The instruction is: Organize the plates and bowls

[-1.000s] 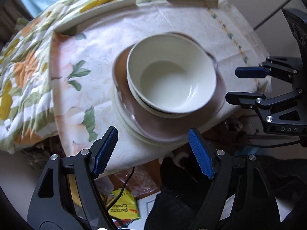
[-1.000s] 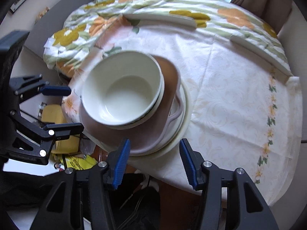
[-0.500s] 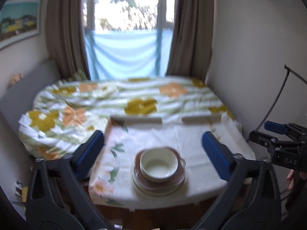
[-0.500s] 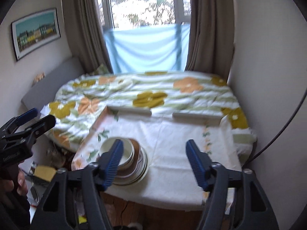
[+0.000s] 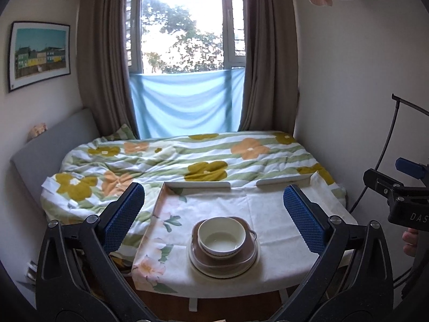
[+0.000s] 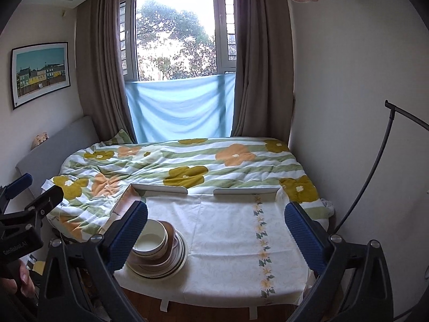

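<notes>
Left wrist view shows the bowl-and-plate stack (image 5: 224,244) near the worktop's (image 5: 268,209) front edge, bare cloth around it; left gripper (image 5: 214,220) and right gripper (image 6: 215,230) both gape wide, holding nothing.

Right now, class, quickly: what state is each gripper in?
Left gripper: open, holding nothing.
Right gripper: open, holding nothing; the cream ceramic bowl sits on the stacked plates.
</notes>
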{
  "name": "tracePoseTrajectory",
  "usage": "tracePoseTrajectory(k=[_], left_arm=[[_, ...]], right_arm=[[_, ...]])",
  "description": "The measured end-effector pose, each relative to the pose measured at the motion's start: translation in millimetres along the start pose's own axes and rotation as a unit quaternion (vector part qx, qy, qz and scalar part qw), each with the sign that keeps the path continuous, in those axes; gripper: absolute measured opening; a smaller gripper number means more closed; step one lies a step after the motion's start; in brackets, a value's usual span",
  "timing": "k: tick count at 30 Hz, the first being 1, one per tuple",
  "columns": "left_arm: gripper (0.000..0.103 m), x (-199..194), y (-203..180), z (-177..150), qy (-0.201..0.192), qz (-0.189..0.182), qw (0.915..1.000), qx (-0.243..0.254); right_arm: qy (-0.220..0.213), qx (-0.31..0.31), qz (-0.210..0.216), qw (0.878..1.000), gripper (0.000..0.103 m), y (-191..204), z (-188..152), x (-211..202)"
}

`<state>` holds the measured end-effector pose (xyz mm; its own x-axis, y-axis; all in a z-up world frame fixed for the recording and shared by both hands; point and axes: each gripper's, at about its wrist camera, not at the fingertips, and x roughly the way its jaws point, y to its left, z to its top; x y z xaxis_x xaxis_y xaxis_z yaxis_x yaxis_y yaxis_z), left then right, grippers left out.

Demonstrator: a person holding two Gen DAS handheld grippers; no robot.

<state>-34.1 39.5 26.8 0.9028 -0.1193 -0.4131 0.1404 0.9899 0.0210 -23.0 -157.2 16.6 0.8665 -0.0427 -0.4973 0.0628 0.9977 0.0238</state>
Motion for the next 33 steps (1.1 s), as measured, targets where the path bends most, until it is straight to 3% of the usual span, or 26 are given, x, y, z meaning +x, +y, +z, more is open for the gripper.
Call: tracePoseTrajectory(k=[33], left_arm=[[0.103, -17.8, -0.8, -6.1, -0.014, 0.000, 0.9998, 0.012]], right_arm=[[-0.011, 0.004, -0.012, 1.000, 0.102, -1.7, -3.4, -12.7]])
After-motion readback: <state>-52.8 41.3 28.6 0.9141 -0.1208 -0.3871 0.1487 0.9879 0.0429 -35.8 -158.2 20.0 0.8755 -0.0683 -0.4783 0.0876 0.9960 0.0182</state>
